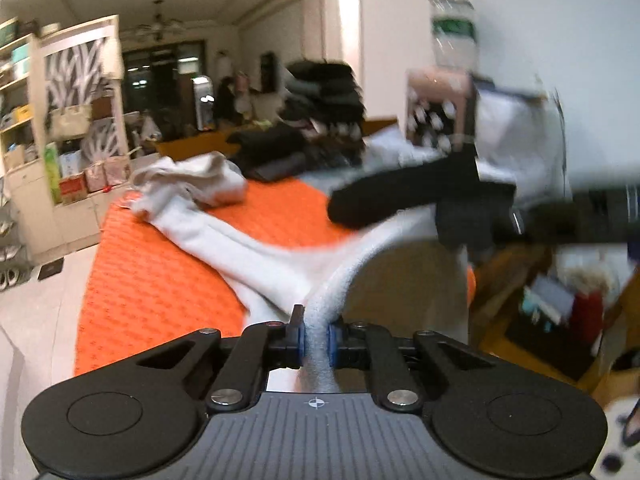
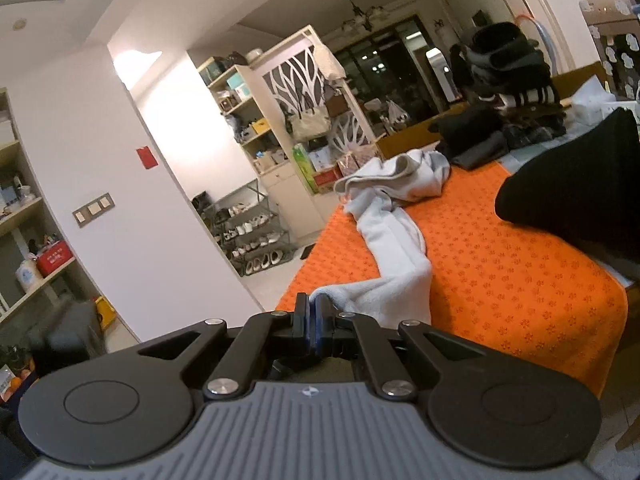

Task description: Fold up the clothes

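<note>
A white garment [image 1: 224, 236] lies stretched over the orange mat [image 1: 152, 280], its far end bunched in a heap. My left gripper [image 1: 316, 340] is shut on a raised fold of it, and the cloth rises in a ridge between the blue pads. In the right wrist view the same white garment [image 2: 400, 248] runs along the left side of the orange mat [image 2: 500, 280]. My right gripper [image 2: 316, 322] is shut on its near end, at the mat's front corner. A blurred black shape [image 1: 400, 196], apparently a sleeve, crosses above the cloth, and the black shape [image 2: 568, 184] shows at the right.
A stack of folded dark clothes [image 1: 324, 92] stands at the far end of the table, the same stack [image 2: 508, 68] showing in the right wrist view. A patterned box [image 1: 440, 112] with a bottle on it is at the right. Shelves [image 2: 280, 120] and a shoe rack [image 2: 252, 232] stand left of the table.
</note>
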A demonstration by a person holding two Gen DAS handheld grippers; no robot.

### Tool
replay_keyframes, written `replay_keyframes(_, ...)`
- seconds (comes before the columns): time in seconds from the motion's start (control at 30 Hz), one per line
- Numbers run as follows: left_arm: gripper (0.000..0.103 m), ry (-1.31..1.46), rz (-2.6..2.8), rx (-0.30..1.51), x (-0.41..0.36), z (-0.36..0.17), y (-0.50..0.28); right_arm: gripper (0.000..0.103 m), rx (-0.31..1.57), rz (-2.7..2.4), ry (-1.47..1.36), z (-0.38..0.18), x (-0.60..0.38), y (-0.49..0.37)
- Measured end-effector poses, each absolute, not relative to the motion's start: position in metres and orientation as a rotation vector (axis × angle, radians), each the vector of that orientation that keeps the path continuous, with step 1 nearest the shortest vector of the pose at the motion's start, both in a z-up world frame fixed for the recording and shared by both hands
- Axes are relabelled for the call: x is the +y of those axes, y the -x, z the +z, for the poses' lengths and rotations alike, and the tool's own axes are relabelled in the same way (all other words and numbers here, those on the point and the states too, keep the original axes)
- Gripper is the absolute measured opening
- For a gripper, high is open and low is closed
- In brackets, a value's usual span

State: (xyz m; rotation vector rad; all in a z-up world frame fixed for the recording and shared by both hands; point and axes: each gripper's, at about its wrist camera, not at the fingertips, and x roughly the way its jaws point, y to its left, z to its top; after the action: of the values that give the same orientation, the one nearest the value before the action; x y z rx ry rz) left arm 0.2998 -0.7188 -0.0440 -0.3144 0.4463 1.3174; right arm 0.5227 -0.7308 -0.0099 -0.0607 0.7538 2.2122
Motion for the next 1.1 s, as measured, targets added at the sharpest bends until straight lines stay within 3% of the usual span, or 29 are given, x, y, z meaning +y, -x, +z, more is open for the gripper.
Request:
replay_keyframes(0.07, 0.012, 0.324, 1.335, 0.4, -0.724, -0.027, -0.29, 0.01, 0.737, 2.212, 0.075, -0.01, -0.737, -0.52)
replay_keyframes(0.13, 0.011, 0.333, 1.351, 0.358, -0.728, -0.011, -0.281, 0.03, 0.736, 2.21, 0.1, -0.017, -0.742, -0.514)
replay_keyframes(0.2, 0.011, 0.34, 1.357, 0.342, -0.728, 0.002, -0.278, 0.035, 0.734, 2.208, 0.125, -0.024, -0.747, -0.508)
replay_keyframes(0.3, 0.01, 0.354, 1.368, 0.329, -0.726, 0.017, -0.275, 0.055, 0.732, 2.206, 0.161, -0.033, -0.755, -0.499)
replay_keyframes(0.43, 0.007, 0.369, 1.379, 0.337, -0.724, 0.032, -0.273, 0.063, 0.73, 2.201, 0.211, -0.047, -0.766, -0.487)
replay_keyframes(0.8, 0.006, 0.343, 1.359, 0.351, -0.74, 0.045, -0.263, 0.067, 0.712, 1.955, 0.297, -0.096, -0.764, -0.461)
replay_keyframes(1.1, 0.006, 0.37, 1.391, 0.31, -0.749, 0.049, -0.237, 0.067, 0.771, 2.076, 0.157, -0.077, -0.781, -0.459)
